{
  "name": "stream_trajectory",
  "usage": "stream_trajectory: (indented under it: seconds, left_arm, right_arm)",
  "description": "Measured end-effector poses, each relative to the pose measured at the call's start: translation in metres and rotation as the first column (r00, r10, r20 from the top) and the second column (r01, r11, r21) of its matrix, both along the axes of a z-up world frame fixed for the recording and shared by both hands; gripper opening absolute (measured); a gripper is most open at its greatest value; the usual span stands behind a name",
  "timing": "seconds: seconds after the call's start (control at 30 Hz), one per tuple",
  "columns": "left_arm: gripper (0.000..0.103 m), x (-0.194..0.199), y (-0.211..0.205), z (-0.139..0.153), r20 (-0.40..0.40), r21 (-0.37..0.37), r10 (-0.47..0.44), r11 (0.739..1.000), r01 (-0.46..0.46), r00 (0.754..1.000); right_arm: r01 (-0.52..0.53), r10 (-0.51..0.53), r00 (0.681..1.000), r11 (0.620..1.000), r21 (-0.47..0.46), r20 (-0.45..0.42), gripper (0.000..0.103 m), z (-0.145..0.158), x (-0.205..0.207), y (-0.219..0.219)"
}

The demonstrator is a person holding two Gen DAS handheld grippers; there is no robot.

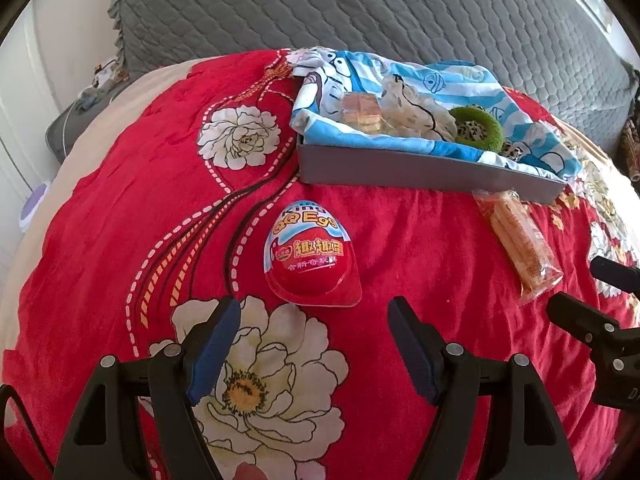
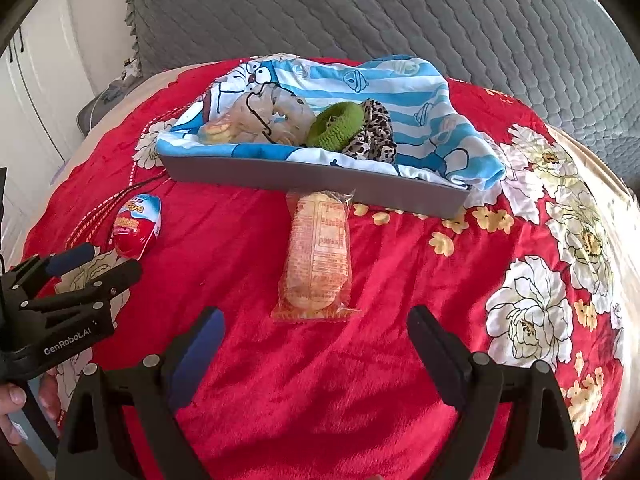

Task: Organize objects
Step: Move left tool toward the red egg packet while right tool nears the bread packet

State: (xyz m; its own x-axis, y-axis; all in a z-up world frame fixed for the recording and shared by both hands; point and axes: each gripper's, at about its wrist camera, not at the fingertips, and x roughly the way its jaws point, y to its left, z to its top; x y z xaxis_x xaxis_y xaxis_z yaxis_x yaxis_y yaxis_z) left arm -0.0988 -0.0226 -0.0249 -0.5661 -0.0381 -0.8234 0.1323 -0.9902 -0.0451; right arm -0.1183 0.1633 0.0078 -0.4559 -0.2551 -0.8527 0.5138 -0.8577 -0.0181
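A red and blue toy egg pack (image 1: pixel 311 257) lies on the red flowered cloth, just beyond my left gripper (image 1: pixel 314 312), which is open and empty. It shows too at the left of the right wrist view (image 2: pixel 138 226). A clear-wrapped snack bar (image 2: pixel 319 256) lies lengthwise ahead of my right gripper (image 2: pixel 316 320), also open with nothing between its fingers. The same bar (image 1: pixel 518 242) sits to the right in the left wrist view. Behind both stands a grey tray (image 2: pixel 320 182) lined with a blue cartoon cloth (image 2: pixel 420 92).
The tray (image 1: pixel 420 170) holds a green hair ring (image 2: pixel 336 126), a leopard-print scrunchie (image 2: pixel 372 136), a clear bag (image 2: pixel 276 116) and a small wrapped snack (image 1: pixel 362 110). A grey quilted backrest (image 2: pixel 360 8) rises behind. A hand (image 2: pixel 12 400) grips the left gripper's body (image 2: pixel 60 304).
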Motion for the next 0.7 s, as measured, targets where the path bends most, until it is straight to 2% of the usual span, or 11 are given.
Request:
stream_trajectory:
  seconds: [0.7]
  left_arm:
    - [0.077, -0.018, -0.006, -0.009, 0.007, 0.012, 0.006, 1.0, -0.006, 1.0]
  right_arm:
    - [0.021, -0.021, 1.0, 1.0, 0.0, 0.01, 0.093, -0.011, -0.02, -0.006]
